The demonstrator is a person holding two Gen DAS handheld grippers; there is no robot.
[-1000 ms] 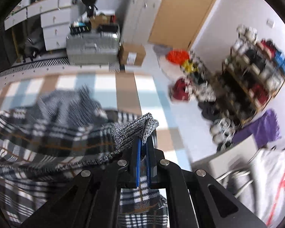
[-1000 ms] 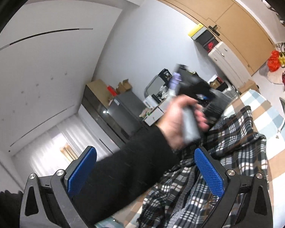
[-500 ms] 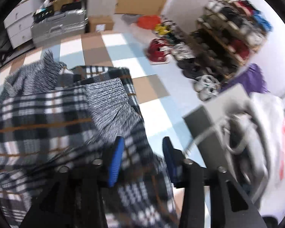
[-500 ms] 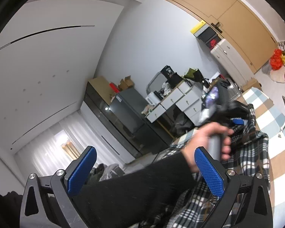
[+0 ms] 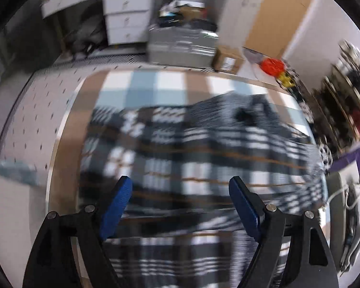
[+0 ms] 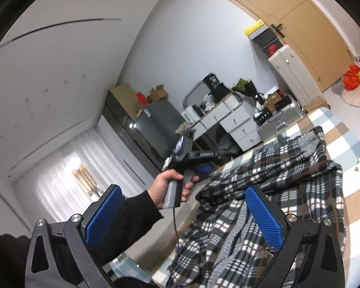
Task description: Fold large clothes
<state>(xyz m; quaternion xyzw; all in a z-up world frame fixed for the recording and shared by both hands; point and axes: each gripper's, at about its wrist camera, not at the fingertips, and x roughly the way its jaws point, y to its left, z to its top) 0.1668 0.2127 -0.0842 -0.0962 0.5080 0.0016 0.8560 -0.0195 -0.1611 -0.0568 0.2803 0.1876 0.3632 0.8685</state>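
Left hand-held gripper (image 5: 180, 192) has just been opening, now wide with nothing between its jaws; right hand-held gripper (image 6: 182, 206) is wide and empty too. Plaid garment (image 6: 276, 187) lies rumpled on the checkered bed (image 6: 333, 132), partly folded at best, most folds left.

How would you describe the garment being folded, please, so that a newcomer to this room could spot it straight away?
Start at the bed with the checked cover of blue, white and tan squares. Spread across it lies a large plaid garment, black, white and grey with thin orange lines. A speckled grey knit lining shows where it is turned back, and it is the only clothing lying on that cover.
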